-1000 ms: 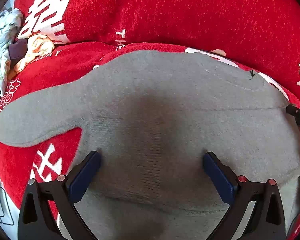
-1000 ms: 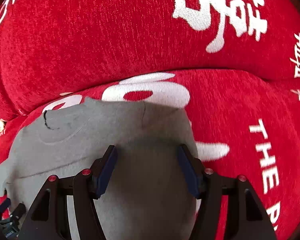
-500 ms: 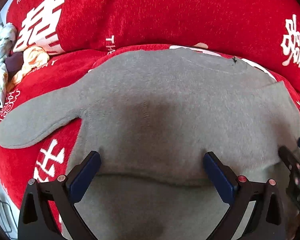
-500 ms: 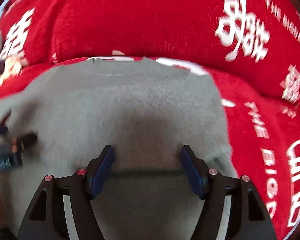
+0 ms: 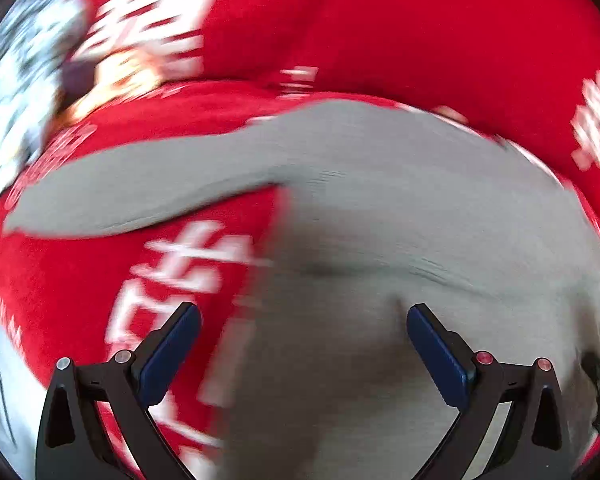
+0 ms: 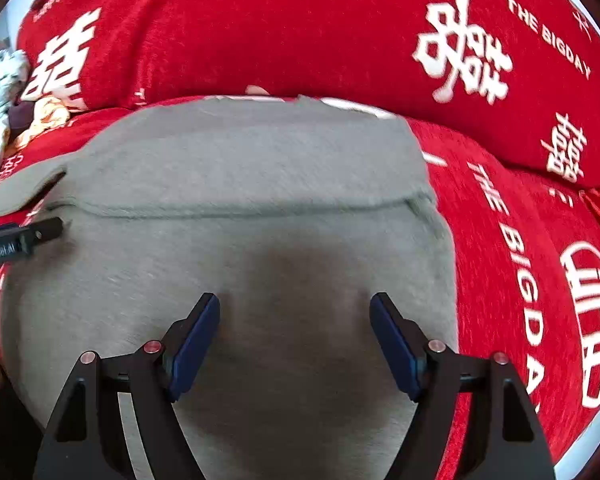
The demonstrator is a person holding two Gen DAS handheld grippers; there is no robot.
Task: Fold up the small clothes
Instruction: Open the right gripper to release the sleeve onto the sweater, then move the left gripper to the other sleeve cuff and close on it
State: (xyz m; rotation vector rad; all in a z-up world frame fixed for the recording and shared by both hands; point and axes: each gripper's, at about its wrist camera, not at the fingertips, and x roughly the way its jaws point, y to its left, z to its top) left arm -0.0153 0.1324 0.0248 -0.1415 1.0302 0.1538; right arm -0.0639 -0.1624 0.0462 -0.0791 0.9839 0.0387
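— Both views have slid sideways since a second ago; the grey knit sweater (image 6: 236, 184) now fills the right view's centre, folded across.

— Tongs?

— Right tongs (image 6: 296, 340) opening over it, pinching nothing. Left tongs (image 5: 300, 344) spread at its lower left edge, on the red printed blanket (image 5: 60, 288).

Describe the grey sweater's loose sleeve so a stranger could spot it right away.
Start at the red cover printed with white characters, then find the grey sweater lying flat on it. Its sleeve reaches left toward crumpled clothes; it is the only long grey strip on the red.
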